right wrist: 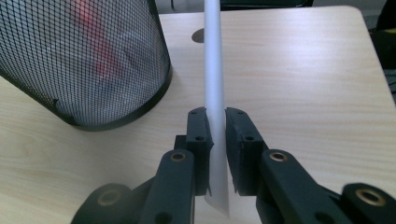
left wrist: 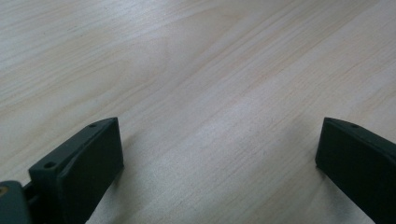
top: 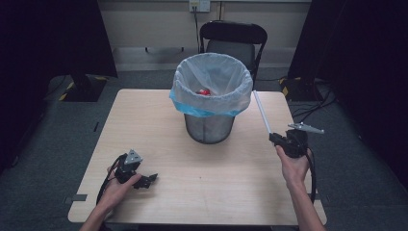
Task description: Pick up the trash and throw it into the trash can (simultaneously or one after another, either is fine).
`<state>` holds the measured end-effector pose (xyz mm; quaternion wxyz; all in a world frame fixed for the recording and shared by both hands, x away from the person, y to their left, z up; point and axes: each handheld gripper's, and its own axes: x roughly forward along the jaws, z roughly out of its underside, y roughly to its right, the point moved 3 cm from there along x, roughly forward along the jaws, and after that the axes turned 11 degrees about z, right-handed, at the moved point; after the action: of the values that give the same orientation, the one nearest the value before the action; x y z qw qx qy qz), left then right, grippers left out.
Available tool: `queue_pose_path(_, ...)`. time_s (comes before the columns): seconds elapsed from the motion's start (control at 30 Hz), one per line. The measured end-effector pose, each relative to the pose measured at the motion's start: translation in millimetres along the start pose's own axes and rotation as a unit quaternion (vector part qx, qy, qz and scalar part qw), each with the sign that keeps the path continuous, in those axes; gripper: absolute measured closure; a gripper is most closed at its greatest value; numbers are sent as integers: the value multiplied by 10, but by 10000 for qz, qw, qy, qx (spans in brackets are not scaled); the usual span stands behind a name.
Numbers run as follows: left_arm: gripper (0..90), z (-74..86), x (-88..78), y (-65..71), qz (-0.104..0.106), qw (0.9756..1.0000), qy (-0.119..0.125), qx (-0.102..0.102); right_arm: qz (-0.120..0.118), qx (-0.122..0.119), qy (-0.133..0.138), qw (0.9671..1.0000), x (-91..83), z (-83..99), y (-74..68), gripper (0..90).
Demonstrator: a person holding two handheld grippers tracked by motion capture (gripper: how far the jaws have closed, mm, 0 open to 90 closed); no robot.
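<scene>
On the near left part of the wooden table (top: 192, 163), the left gripper (top: 144, 180) lay low against the surface in the person's left hand (top: 118, 190), its jaws spread wide with only bare wood between them. Farther along the right side, the right hand (top: 293, 168) held the right gripper (top: 278, 139) above the tabletop, jaws pinched firmly on the lower end of a white tube (top: 262, 112). From that grip, this thin tube slanted up and away toward the rim of the bin. Beyond both grippers, near the table's middle, stood a black mesh wastebasket (top: 209, 127) lined with a white bag (top: 211, 84), something red (top: 204, 91) lying inside. Behind the table stood a dark chair (top: 233, 41).
</scene>
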<state>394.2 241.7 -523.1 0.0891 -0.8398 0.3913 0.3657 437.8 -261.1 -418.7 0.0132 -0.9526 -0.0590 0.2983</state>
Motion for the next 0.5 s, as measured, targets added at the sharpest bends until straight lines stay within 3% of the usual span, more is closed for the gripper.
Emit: queue_pose_path(0.5,2,0,0,0,0,10000,0,-1,153,26,348,9993,-87,-369,-67,809)
